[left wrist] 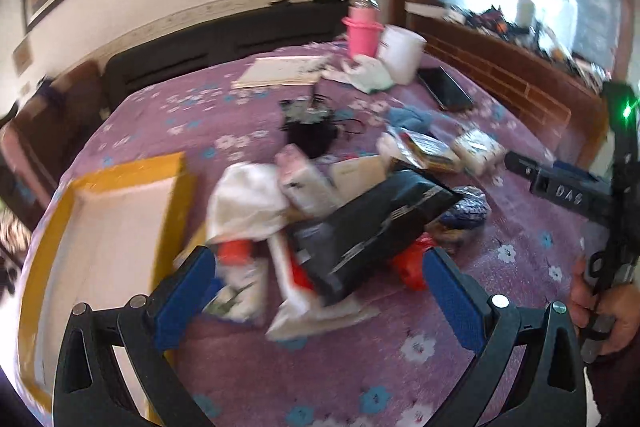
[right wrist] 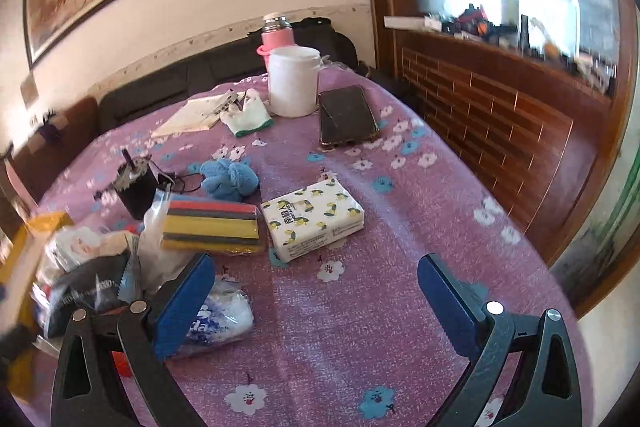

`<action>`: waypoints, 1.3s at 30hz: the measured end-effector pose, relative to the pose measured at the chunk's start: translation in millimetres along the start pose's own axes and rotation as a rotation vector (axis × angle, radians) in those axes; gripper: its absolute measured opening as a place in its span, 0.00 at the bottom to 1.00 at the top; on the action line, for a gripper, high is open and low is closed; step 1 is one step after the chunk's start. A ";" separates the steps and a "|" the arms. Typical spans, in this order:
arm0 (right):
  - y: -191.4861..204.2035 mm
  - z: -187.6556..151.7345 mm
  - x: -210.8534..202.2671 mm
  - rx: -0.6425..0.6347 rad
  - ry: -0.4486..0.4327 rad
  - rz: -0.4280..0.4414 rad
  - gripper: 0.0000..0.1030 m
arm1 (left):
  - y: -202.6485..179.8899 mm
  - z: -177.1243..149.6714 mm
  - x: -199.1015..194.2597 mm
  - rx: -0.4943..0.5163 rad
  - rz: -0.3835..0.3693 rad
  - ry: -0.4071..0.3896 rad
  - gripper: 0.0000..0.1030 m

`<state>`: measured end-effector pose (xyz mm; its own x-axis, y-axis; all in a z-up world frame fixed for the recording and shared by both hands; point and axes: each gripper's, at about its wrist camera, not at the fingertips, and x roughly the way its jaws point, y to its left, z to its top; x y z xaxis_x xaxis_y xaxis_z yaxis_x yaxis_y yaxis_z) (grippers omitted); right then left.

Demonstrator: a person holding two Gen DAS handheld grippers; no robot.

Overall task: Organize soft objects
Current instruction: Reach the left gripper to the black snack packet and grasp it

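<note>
My left gripper [left wrist: 318,281] is open and empty above a pile of soft packets: a black pouch [left wrist: 372,227], a white cloth [left wrist: 244,203] and red-and-white packs [left wrist: 240,267]. A yellow-rimmed tray [left wrist: 100,227] lies left of the pile. My right gripper [right wrist: 316,285] is open and empty over the purple cloth, and its body also shows in the left wrist view [left wrist: 568,187]. Ahead of it lie a tissue pack [right wrist: 314,217], a striped sponge pack [right wrist: 212,227], a blue cloth ball [right wrist: 228,179] and a white-blue bag [right wrist: 220,319] beside the left finger.
A purple flowered tablecloth [right wrist: 360,327] covers the table. At the back stand a white tub [right wrist: 294,81], a pink flask [right wrist: 276,35], a phone [right wrist: 346,117], a white glove [right wrist: 246,115] and a notepad [right wrist: 198,113]. A small motor [right wrist: 134,183] sits at left. Wooden panelling [right wrist: 500,131] runs along the right.
</note>
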<state>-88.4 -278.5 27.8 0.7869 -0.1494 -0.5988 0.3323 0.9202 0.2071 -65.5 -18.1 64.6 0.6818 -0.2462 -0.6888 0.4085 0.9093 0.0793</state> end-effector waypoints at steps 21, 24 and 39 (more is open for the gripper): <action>-9.9 -0.6 0.6 0.053 0.011 0.073 0.99 | -33.6 20.7 62.5 0.326 -0.043 0.081 1.00; -8.9 -0.9 1.5 0.048 0.016 0.067 0.99 | -33.0 18.4 62.9 0.316 -0.047 0.083 1.00; -3.2 -1.4 4.3 0.015 0.026 0.033 0.99 | -31.1 19.2 65.6 0.264 -0.006 0.092 1.00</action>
<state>-86.8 -281.5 23.5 0.7839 -0.1100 -0.6111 0.3146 0.9188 0.2383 -21.9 -69.0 30.8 0.6259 -0.2088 -0.7514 0.5645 0.7861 0.2517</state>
